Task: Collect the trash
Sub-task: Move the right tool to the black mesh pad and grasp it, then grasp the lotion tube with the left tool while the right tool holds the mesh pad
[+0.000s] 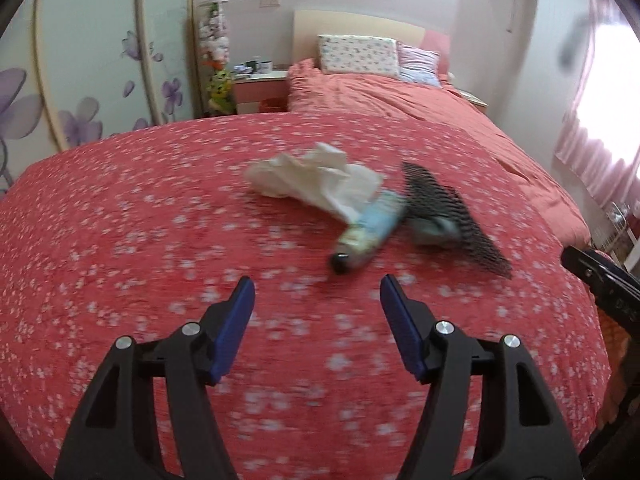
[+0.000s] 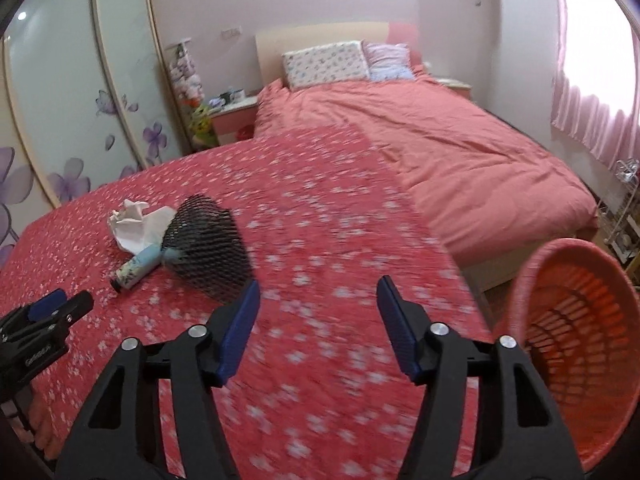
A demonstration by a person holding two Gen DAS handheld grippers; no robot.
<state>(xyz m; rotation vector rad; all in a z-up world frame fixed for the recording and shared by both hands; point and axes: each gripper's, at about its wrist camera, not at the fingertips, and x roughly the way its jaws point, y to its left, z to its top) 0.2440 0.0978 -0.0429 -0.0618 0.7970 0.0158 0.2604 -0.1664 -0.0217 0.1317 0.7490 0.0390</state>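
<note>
A small heap of trash lies on the red flowered cloth (image 1: 160,240): a crumpled white tissue (image 1: 316,178), a light blue tube (image 1: 368,234) with a dark cap, and a black mesh net (image 1: 452,220) over a bluish scrap. My left gripper (image 1: 318,290) is open and empty, just short of the tube. The heap also shows in the right wrist view: tissue (image 2: 136,226), tube (image 2: 138,266), net (image 2: 212,240). My right gripper (image 2: 318,292) is open and empty, right of the net. An orange slatted basket (image 2: 576,332) stands tilted at the right.
A bed with a salmon cover (image 2: 440,152) and pillows (image 2: 324,64) lies beyond the cloth. A wardrobe with purple flowers (image 2: 72,100) is on the left, a nightstand (image 2: 232,114) by the bed. A window with pink curtains (image 2: 592,80) is on the right.
</note>
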